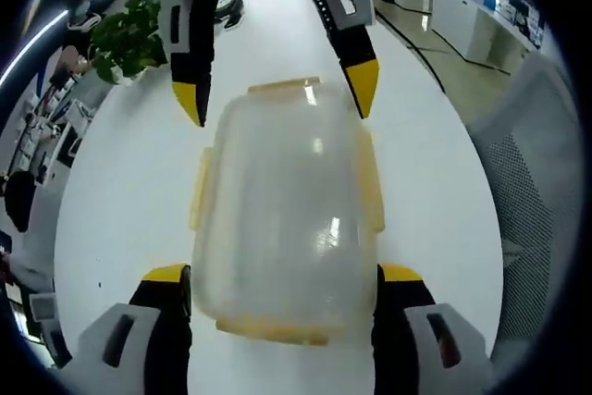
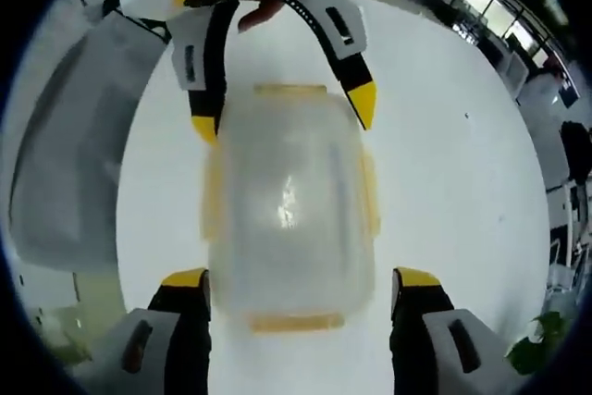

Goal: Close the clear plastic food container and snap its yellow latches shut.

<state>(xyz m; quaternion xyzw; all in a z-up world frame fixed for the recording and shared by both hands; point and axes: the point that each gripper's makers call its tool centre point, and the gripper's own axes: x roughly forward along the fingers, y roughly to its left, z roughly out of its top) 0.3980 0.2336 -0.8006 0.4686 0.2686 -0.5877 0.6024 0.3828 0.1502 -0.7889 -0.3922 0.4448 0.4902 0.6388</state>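
Clear plastic, the container point(image 1: 282, 219) is seen on the white table point(image 1: 129, 201), lid on, lying between the two grippers, which face each other across it. Its long axis runs from one gripper to the other. The left gripper point(image 1: 282, 289) is spread wide, jaws straddling one short end; the right gripper point(image 2: 301, 293) is likewise released, straddling the opposite end. Nothing is gripped. Yellow latches point(image 1: 199, 190) are seen along the long sides and at both ends; whether they are snapped cannot be told. Each end latch is judged nearest to its own gripper
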